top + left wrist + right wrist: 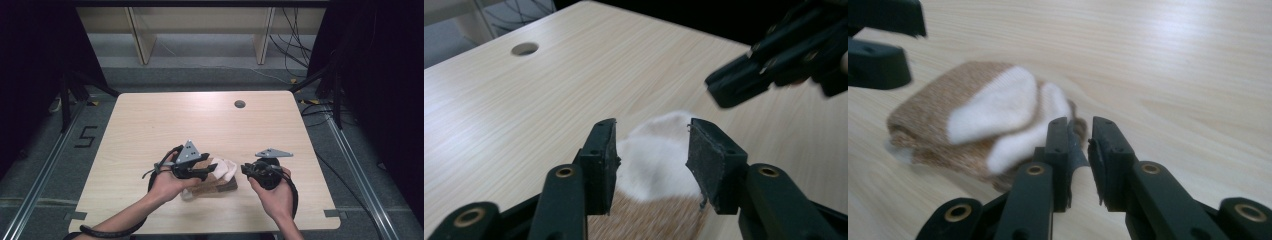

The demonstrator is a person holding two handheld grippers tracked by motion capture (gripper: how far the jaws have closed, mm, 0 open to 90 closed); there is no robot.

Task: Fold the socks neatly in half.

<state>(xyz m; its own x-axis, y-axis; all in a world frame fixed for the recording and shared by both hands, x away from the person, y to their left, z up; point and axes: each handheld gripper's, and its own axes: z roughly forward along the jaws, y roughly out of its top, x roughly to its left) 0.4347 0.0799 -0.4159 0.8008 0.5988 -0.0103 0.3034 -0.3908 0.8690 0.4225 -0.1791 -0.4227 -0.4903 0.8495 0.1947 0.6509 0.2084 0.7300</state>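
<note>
Socks (216, 176), brown with white toes, lie folded in a low stack near the front edge of the table (150, 120), between the two hand-held tools. From above we see the left gripper (200, 172) hanging over the stack's left part, and its own camera shows its jaws spread wide with the white toe (656, 160) between and below them, holding nothing. The right gripper (246, 169) sits just beside the stack's right end; in its own view the jaws stand only a narrow gap apart, empty, with the knit's edge (998, 122) just beyond their tips.

We judge the fabric light, soft and limp: it should crush under the pads rather than resist, sag when lifted, and give no trouble with breakage. Its knit surface looks grippy, not slick. The stack is several layers thick, so a shallow pinch may take the top layer alone and let the fold open. We would take hold at a thick folded edge or across the whole brown body, with the jaws closing deep.
</note>
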